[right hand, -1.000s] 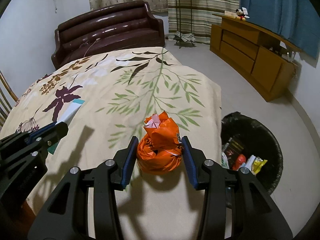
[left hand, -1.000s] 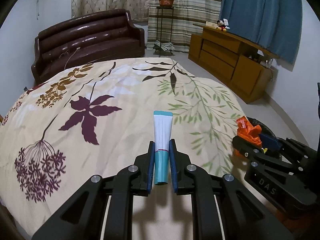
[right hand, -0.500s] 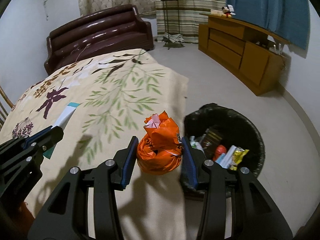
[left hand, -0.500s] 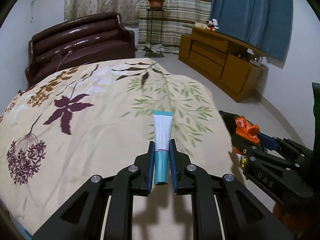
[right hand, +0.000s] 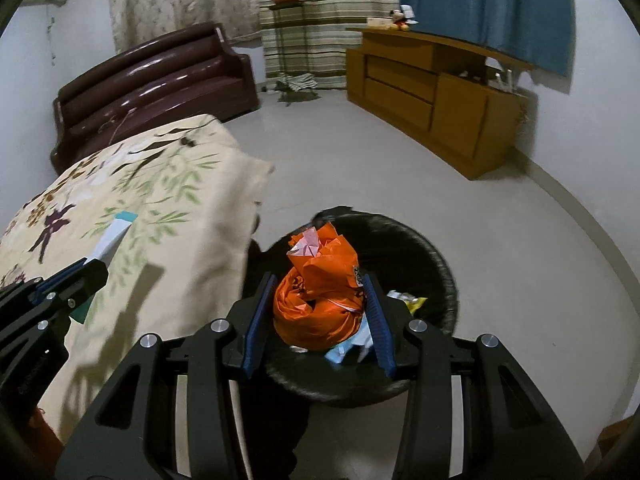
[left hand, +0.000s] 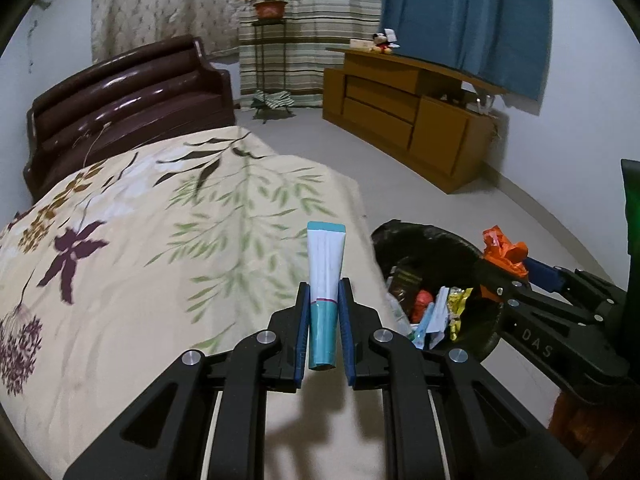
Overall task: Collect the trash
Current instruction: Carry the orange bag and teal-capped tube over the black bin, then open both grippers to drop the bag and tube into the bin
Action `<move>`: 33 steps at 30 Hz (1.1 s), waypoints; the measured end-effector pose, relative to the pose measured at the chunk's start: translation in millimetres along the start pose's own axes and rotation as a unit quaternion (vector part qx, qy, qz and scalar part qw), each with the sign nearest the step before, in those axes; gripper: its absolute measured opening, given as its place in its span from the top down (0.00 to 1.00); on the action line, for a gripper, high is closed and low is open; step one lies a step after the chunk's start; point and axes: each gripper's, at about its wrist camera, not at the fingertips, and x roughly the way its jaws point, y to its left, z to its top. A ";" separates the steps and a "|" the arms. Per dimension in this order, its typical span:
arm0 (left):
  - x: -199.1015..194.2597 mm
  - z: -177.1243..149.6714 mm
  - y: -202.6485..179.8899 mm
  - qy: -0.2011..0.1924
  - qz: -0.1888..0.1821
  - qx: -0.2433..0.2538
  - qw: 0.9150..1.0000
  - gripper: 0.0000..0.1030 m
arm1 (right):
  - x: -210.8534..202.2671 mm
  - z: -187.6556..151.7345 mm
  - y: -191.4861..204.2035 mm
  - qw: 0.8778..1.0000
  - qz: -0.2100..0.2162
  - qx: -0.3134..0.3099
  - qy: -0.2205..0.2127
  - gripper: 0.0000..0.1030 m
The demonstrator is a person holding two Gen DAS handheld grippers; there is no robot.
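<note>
Orange wrapper, clamped in the right gripper, now hangs over the open black bin; 1 second ago it was above the bedspread. Tube, pinched in the left gripper, has reached the bed edge, just beside the bin. Release is likely next.

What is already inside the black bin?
The black bin holds a brown wrapper, something red, a gold wrapper and white-and-blue packaging. Anything deeper is covered by these.
</note>
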 end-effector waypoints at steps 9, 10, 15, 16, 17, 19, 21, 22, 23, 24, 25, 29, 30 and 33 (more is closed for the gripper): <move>27.8 16.5 -30.0 -0.002 -0.009 0.023 1.000 0.85 | 15.2 10.6 -31.1 1.000 -0.024 0.019 -0.004 0.58; 31.1 18.7 -33.2 -0.003 -0.009 0.025 1.000 0.85 | 16.3 11.3 -32.8 0.999 -0.025 0.020 -0.005 0.58; 43.4 27.4 -46.9 -0.005 -0.008 0.028 1.000 0.85 | 22.4 16.6 -40.6 0.999 -0.030 0.026 -0.011 0.58; 45.7 28.4 -49.4 -0.005 -0.008 0.029 1.000 0.85 | 23.8 17.6 -42.0 0.999 -0.032 0.027 -0.012 0.58; 48.1 29.3 -52.0 -0.004 -0.008 0.030 1.000 0.85 | 25.5 18.4 -42.5 0.999 -0.032 0.029 -0.013 0.58; 52.0 30.5 -55.6 -0.002 -0.007 0.032 0.999 0.85 | 28.2 19.9 -45.4 0.999 -0.033 0.031 -0.014 0.58; 56.0 30.8 -58.2 0.001 -0.004 0.032 0.999 0.85 | 31.9 20.9 -47.7 0.999 -0.035 0.033 -0.014 0.58; 58.6 30.8 -59.2 0.004 -0.004 0.032 0.999 0.85 | 33.6 21.4 -48.5 0.999 -0.036 0.034 -0.014 0.58; 60.6 31.2 -59.5 0.007 -0.004 0.031 0.999 0.85 | 35.2 21.6 -50.2 0.999 -0.037 0.035 -0.014 0.58; 61.6 31.9 -60.2 0.009 -0.004 0.030 0.999 0.85 | 36.9 21.4 -51.7 0.999 -0.038 0.037 -0.014 0.58; 62.6 32.7 -59.6 0.010 -0.004 0.029 1.000 0.85 | 38.2 21.6 -52.1 0.998 -0.039 0.038 -0.013 0.58; 63.6 33.7 -61.3 0.011 0.003 0.032 0.999 0.85 | 45.4 22.9 -54.1 0.998 -0.039 0.043 -0.010 0.58; 64.0 33.4 -61.7 0.013 0.005 0.031 0.999 0.83 | 47.1 23.2 -54.1 0.998 -0.038 0.043 -0.008 0.58; 65.2 33.2 -63.6 0.018 0.004 0.031 0.999 0.77 | 49.1 23.3 -55.5 0.998 -0.041 0.044 -0.011 0.56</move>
